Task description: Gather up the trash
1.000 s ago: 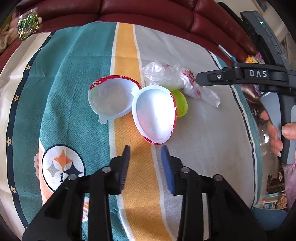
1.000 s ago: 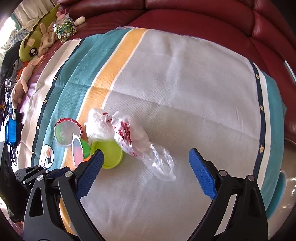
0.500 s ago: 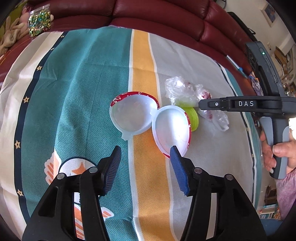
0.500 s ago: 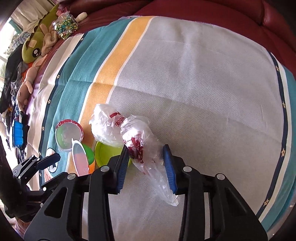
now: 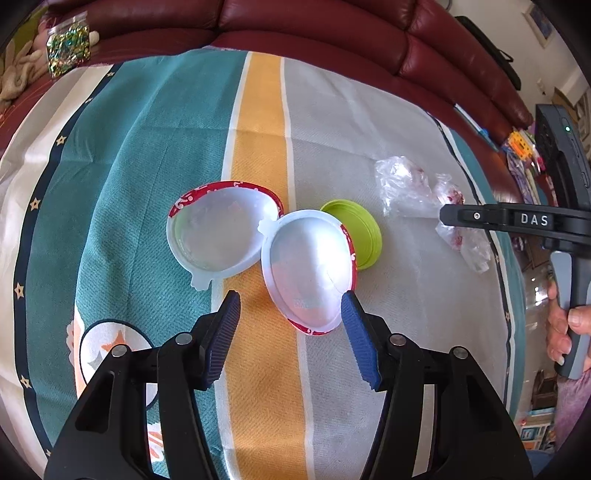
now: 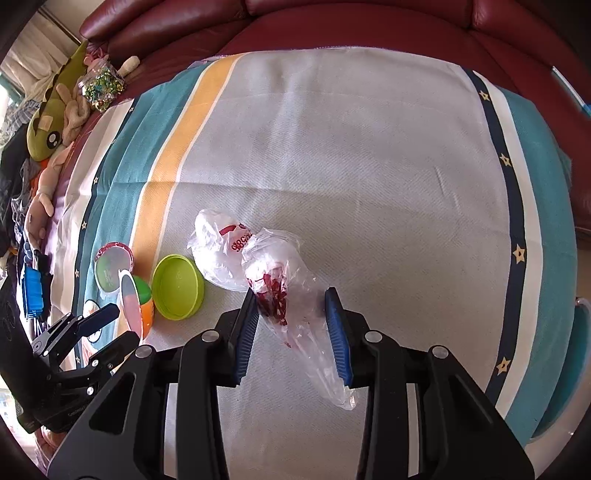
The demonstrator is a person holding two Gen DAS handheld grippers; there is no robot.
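On the striped blanket [image 6: 332, 147]: all the trash I can see, over a red leather sofa [image 6: 369, 22].
Right gripper [image 6: 291, 332]: I read its jaws as having just been closing; blue pads sit either side of the clear bag with red scraps [image 6: 284, 284]. Left pad touches the bag, right pad looks just at the film; I call it gripped, bag tail trailing toward the camera.
White bag [image 6: 218, 254]: crumpled, red print, touching the clear bag on its far-left side.
Green lid [image 6: 178, 286]: flat on the blanket, just beside the white bag.
Left gripper [image 5: 290, 325]: jaws apart, nothing pinched; right pad is at the near rim of the open egg-shaped shell [image 5: 306, 269].
Shell's other half [image 5: 218, 232]: hinged to it, lying open on the teal and yellow stripes.
Hand [image 5: 565, 328]: on the right gripper's handle, at the left view's edge.
Sofa corner: glitter jar [image 6: 99, 85] and green plush toy [image 6: 55, 107].
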